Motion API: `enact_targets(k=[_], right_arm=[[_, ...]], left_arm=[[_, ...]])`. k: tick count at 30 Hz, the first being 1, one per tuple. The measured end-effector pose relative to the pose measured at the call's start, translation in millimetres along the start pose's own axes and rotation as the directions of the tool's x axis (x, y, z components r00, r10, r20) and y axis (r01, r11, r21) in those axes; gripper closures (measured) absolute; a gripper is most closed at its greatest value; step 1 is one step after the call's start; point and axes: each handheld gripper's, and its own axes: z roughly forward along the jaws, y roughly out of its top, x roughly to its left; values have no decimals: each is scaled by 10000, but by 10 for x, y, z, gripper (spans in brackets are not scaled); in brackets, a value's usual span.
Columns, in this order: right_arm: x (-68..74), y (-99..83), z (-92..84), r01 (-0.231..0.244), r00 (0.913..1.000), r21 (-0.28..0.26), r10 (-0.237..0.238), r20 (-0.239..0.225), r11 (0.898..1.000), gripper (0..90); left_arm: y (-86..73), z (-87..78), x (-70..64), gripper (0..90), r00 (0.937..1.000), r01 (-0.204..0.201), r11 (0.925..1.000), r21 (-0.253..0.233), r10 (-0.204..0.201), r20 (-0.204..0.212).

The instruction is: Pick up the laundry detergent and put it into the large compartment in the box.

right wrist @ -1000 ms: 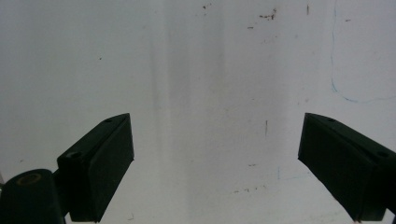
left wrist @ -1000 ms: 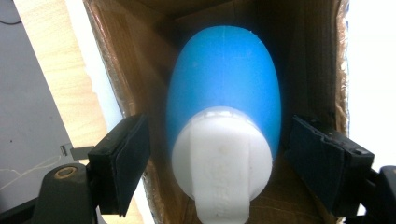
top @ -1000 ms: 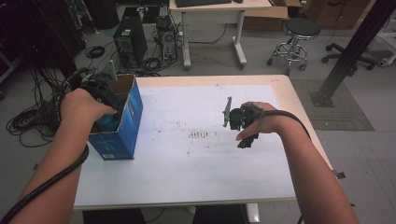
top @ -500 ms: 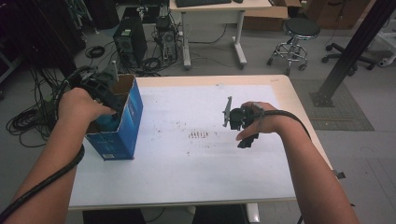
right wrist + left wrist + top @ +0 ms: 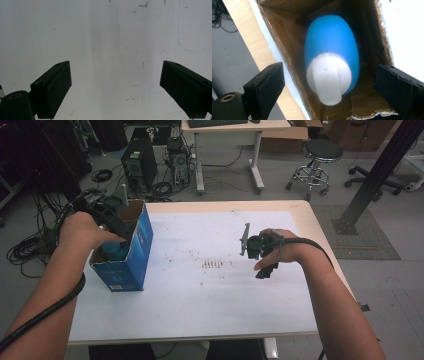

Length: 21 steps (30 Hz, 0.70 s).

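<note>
A blue bottle [image 5: 332, 50] with a white cap stands inside the open blue cardboard box [image 5: 141, 247] at the left of the high view. The left gripper [image 5: 332, 82] hangs over it — jaws just opened wide, clear of the bottle. Right of centre over the white worktop [image 5: 200, 300], the right gripper [image 5: 116, 82] gapes empty.

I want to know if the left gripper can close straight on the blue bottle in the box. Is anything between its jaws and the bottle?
Partly. The left gripper is open over the cardboard box, and the box's side wall lies between one jaw and the blue bottle. On the other side nothing visible intervenes.
</note>
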Motion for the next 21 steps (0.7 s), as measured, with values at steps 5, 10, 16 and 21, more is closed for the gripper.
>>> enact_targets(k=[5, 10, 16, 21], right_arm=[[-1, -2, -18, -41, 10000, -12, 41, -21, 10000, 95], [-8, -1, -24, -62, 10000, 32, 63, -37, 10000, 90], [-8, 8, -44, -78, 10000, 18, 78, -29, 10000, 88], [-4, -6, -60, -95, 9999, 95, 96, -38, 9999, 86]], left_arm=[[4, -80, -12, 76, 9994, -343, 9993, -111, 343, -5], [18, -195, -98, 28, 9945, -1047, 9940, -330, 1046, -45], [63, -299, -224, 2, 9824, -1865, 9810, -542, 1866, -31], [106, -380, -333, 2, 9678, -2495, 9640, -921, 2515, 113]])
